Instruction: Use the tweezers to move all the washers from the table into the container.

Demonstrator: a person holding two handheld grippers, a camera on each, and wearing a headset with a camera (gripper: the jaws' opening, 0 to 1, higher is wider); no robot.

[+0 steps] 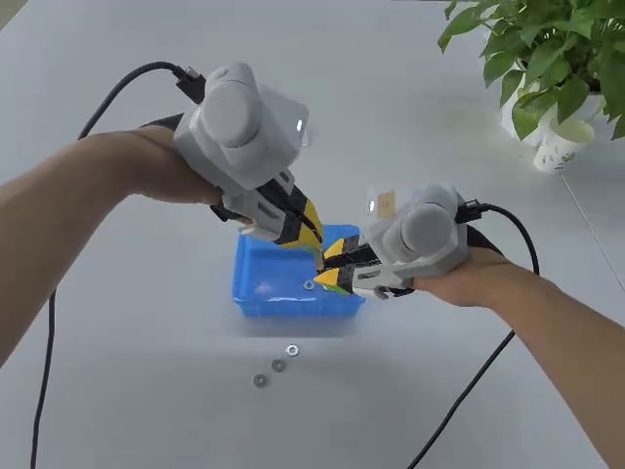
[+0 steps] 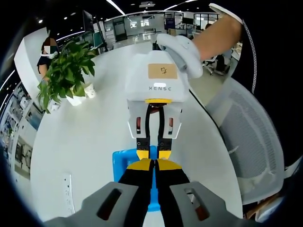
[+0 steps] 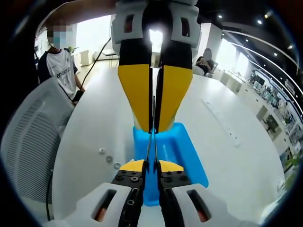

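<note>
The blue container [image 1: 256, 283] [image 3: 189, 156] [image 2: 120, 163] sits mid-table, and one washer [image 1: 309, 285] shows inside it. Three washers [image 1: 278, 365] [image 3: 109, 159] lie on the white table just in front of the container. Thin metal tweezers [image 3: 152, 137] [image 1: 319, 256] hang over the container. My left gripper [image 1: 311, 237] [image 2: 154, 165] comes in from the upper left, jaws shut on the tweezers' upper part. My right gripper [image 1: 328, 272] [image 3: 151, 166] reaches in from the right and is shut on them lower down. The tweezer tips are hidden.
A potted plant [image 1: 547, 59] [image 2: 66, 71] in a white cup [image 1: 559, 147] stands at the far right. Black cables [image 1: 479, 376] trail off both grippers across the table. A mesh chair [image 2: 255, 142] stands beside the table, and people are in the background.
</note>
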